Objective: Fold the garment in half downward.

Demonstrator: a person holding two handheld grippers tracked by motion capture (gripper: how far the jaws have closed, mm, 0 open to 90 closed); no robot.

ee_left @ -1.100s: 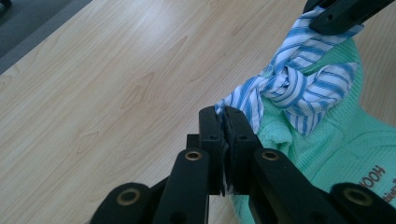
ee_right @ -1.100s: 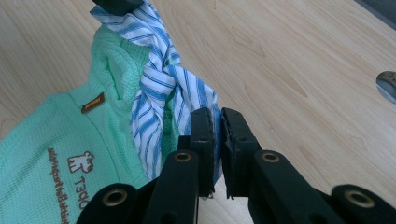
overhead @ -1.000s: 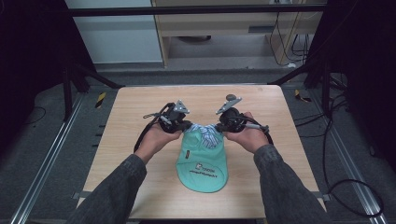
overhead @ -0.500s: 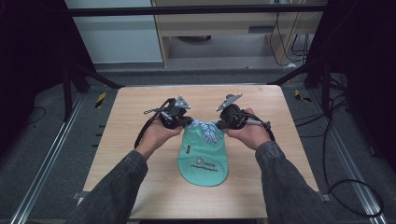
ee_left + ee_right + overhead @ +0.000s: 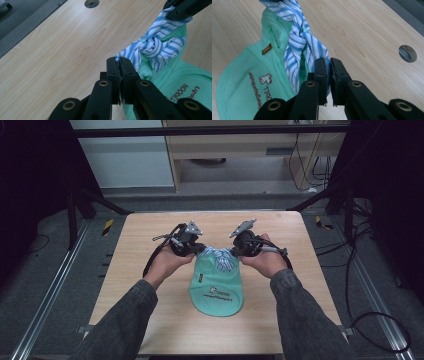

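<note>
- The left gripper [image 5: 120,65] has its jaws pressed together on one end of the striped cloth [image 5: 155,48].
- The right gripper [image 5: 328,65] pinches the other end of the same striped cloth [image 5: 298,47] the same way.
- In the high view the left gripper [image 5: 196,249] and the right gripper [image 5: 234,251] sit near each other with the cloth between them.
- The striped cloth is twisted into a knot in the middle, right at the back of the green cap [image 5: 218,287].
- The cap lies on the table [image 5: 145,250], with its far edge lifted a little by the cloth.
- The cloth is thin, soft and light, so it bends and bunches up easily.
- It could slip out if the gripper holds just the very tip, so it is better to grab a bit farther in.
- The cap is soft mesh and light too; it probably slides on the smooth wood when the cloth is pulled.
- I cannot tell for sure how tight the knot is.
</note>
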